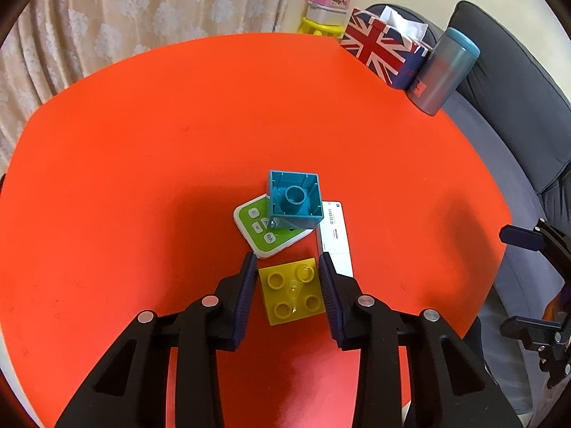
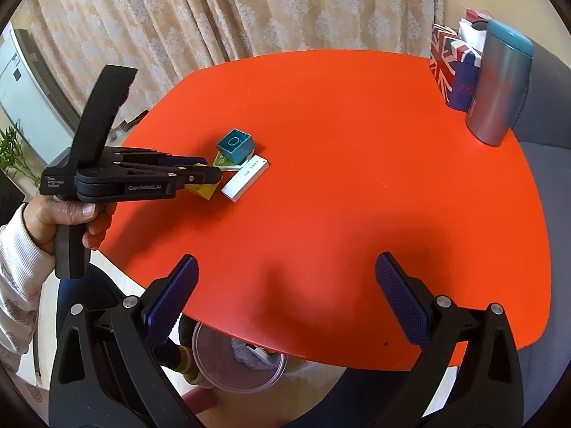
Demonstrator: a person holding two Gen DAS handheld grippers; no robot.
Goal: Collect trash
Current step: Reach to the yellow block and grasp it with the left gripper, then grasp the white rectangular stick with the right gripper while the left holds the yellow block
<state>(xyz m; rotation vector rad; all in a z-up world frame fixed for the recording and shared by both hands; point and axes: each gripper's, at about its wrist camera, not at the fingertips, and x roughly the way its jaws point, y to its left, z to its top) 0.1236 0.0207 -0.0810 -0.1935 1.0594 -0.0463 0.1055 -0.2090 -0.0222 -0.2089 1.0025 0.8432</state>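
Orange tabletop (image 1: 142,142) filled the left wrist view, backed by a patterned curtain, with a flag-printed tissue box (image 1: 382,46) and a grey-blue tumbler (image 1: 442,71) parked at the far right corner, well apart from the work area. I had the left gripper (image 1: 289,264) straddling the yellow brick (image 1: 291,296), one pad just beside each side face; the jaws stood only slightly wider than the brick, and I could not tell whether either pad touched it. Beyond it lay a green keypad device (image 1: 257,230) with a teal brick (image 1: 294,198) resting upside down on it, and a white stick-shaped device (image 1: 333,235) alongside. Clustering put all the pieces within one reach. From the right wrist view, the yellow brick (image 2: 203,190) showed at the left gripper's (image 2: 210,174) tips, apparently tilted, so I judged a lift was starting. The right gripper (image 2: 285,285) hung wide open and empty above the near table edge (image 2: 321,356), clear of the other arm. Below that edge sat a lined bin (image 2: 239,363), placed, I judged, to receive dropped pieces.
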